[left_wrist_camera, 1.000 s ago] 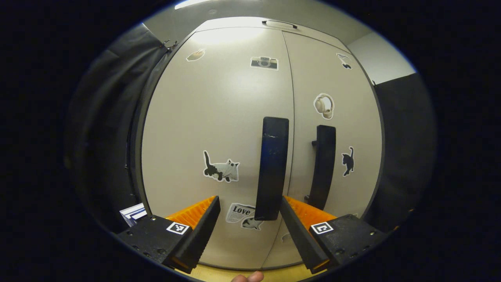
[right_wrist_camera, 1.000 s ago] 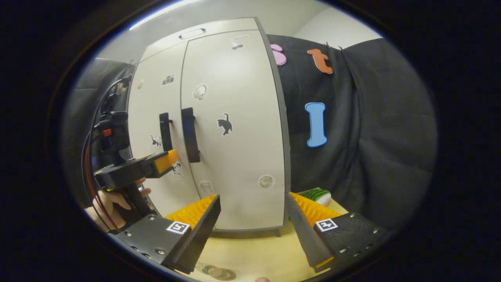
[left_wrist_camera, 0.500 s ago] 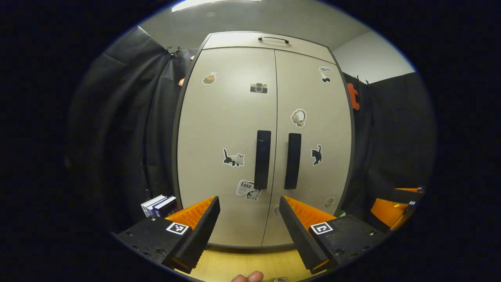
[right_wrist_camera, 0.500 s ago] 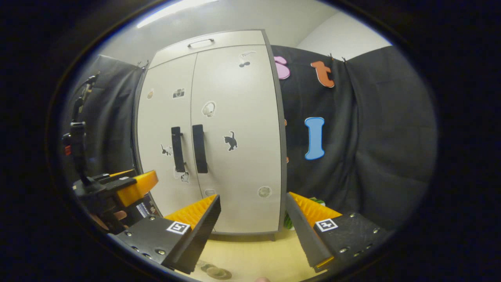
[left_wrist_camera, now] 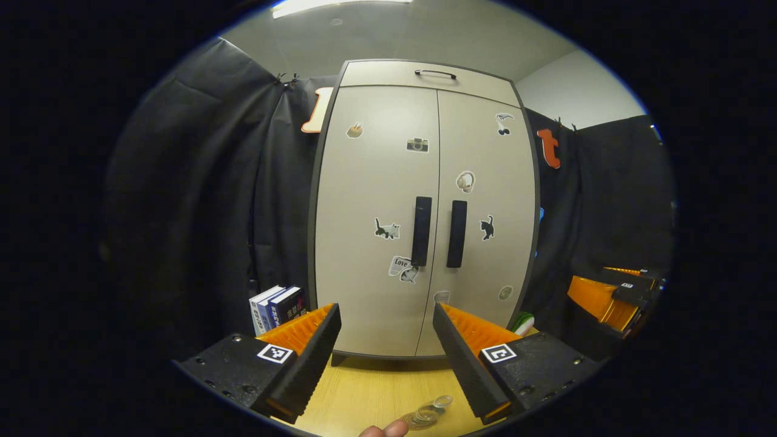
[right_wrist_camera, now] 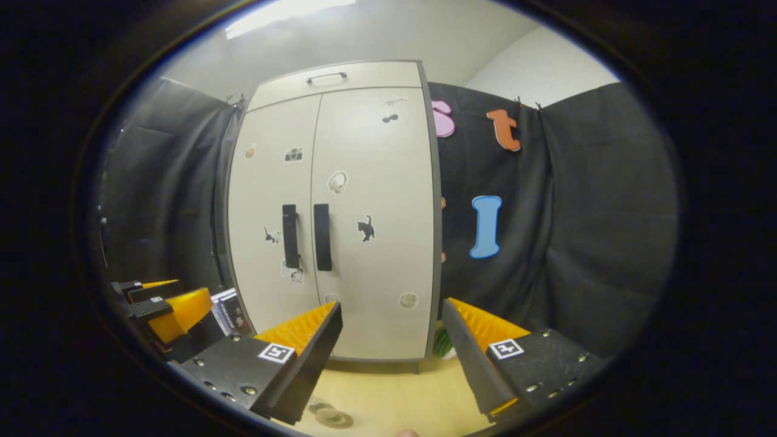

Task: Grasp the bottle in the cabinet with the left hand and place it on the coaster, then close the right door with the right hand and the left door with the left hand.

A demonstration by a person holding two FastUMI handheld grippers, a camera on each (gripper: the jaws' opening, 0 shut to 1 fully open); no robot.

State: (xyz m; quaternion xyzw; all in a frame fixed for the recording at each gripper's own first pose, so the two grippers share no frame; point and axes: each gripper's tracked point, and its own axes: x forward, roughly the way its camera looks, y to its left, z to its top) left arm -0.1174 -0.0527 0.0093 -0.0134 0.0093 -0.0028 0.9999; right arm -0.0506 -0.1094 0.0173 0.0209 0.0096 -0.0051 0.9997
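I take the clear thing low on the bench (left_wrist_camera: 364,394) for the bottle (left_wrist_camera: 428,414); the coaster I can't make out. Both cabinet (left_wrist_camera: 425,212) doors are shut. I've pulled back since a second ago; left gripper (left_wrist_camera: 385,352) and right gripper (right_wrist_camera: 391,352) fingers gape, empty. Looks done.

Cabinet (left_wrist_camera: 376,243): smooth, matt beige panels, paper-like stickers. Handles (left_wrist_camera: 421,230): matt black. Table (left_wrist_camera: 370,394): pale wood-grain, satin. Wall (right_wrist_camera: 576,230): matt black cloth, creased. Bottle (left_wrist_camera: 425,416): clear, glossy.
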